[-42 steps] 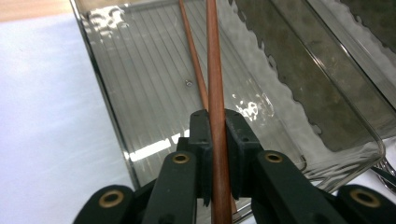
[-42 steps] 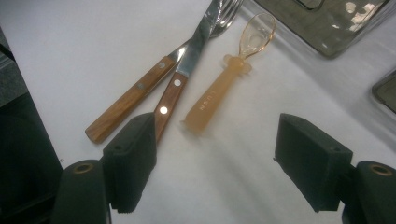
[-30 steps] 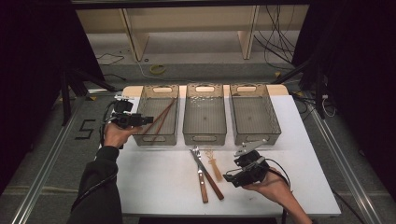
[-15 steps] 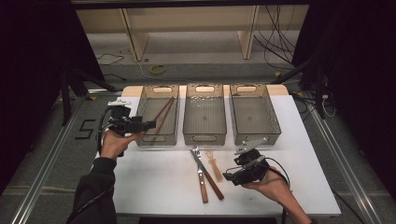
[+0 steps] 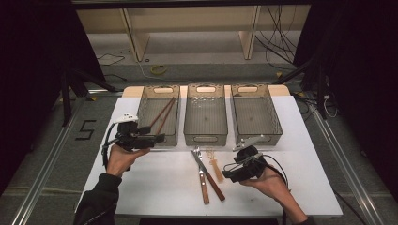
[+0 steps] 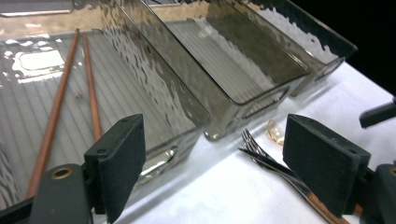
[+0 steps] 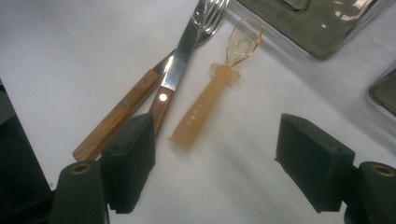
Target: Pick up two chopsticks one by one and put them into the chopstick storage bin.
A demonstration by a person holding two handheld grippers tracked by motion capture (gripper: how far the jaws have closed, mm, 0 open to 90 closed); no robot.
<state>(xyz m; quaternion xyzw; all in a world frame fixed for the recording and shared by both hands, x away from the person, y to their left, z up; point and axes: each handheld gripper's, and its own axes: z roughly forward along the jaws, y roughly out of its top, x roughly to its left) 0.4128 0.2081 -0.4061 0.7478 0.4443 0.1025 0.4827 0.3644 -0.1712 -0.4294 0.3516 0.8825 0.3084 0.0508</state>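
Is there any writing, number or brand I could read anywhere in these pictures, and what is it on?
"5": a large dark numeral on the floor left of the table, in the high view.
Embossed letters run along the handle of the small amber spoon in the right gripper view; too faint to read for certain.
No lettering can be made out on the three bins, the fork, the knife or the chopsticks.

three bins (image 5: 205, 117), two chopsticks (image 5: 162, 115), one fork (image 5: 199, 161), knife (image 5: 209, 176), spoon (image 5: 215, 166).

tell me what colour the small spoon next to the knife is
Translucent pale orange, amber-like. The small spoon shows best in the right gripper view.
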